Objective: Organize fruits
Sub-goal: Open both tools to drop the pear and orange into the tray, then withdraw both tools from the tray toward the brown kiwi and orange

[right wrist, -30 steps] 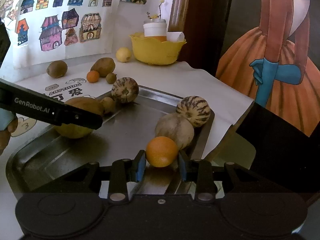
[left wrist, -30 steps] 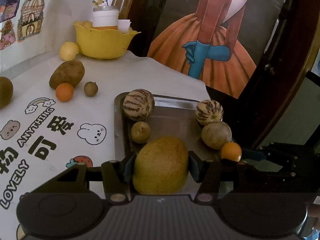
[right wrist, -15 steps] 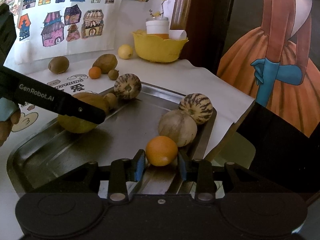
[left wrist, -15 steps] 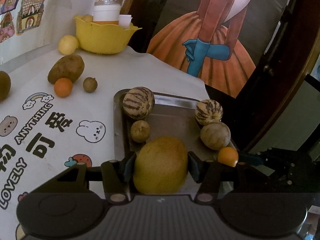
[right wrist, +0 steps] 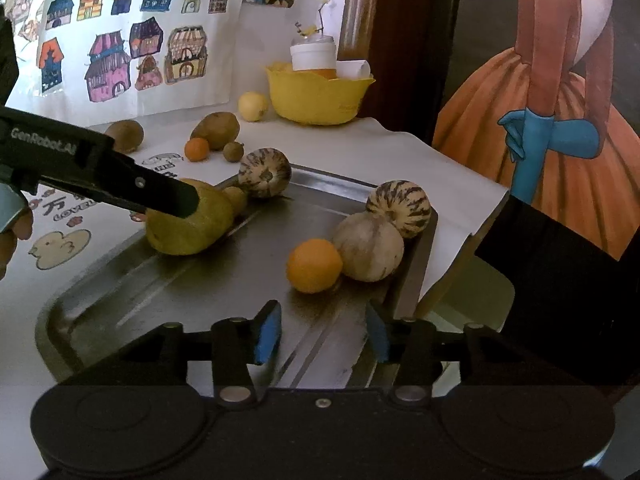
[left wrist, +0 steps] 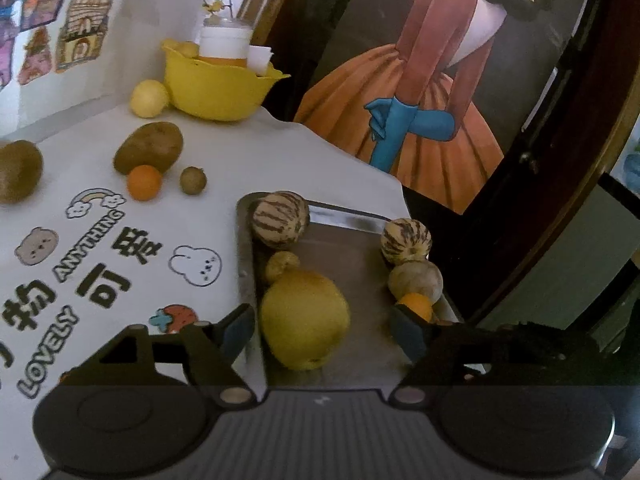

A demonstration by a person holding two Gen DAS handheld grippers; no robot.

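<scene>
A metal tray (left wrist: 348, 244) (right wrist: 168, 292) holds a big yellow fruit (left wrist: 304, 320) (right wrist: 188, 224), two striped melons (left wrist: 280, 220) (left wrist: 406, 240), a pale melon (right wrist: 368, 246), a small brown fruit (left wrist: 282, 266) and an orange (right wrist: 314, 266). My left gripper (left wrist: 324, 332) is open, its jaws apart on either side of the yellow fruit, which rests on the tray. My right gripper (right wrist: 322, 332) is open and empty, just short of the orange on the tray.
On the printed tablecloth (left wrist: 100, 248) lie a potato (left wrist: 148, 152), a small orange (left wrist: 144, 182), a small brown fruit (left wrist: 193, 180), a kiwi (left wrist: 16, 170) and a lemon (left wrist: 149, 98). A yellow bowl (left wrist: 216, 88) with a cup stands at the back. The table edge runs right of the tray.
Both grippers have opened. The left one let go of the big yellow fruit and the right one let go of the orange; both fruits now rest on the tray, and both grippers drew back slightly.
</scene>
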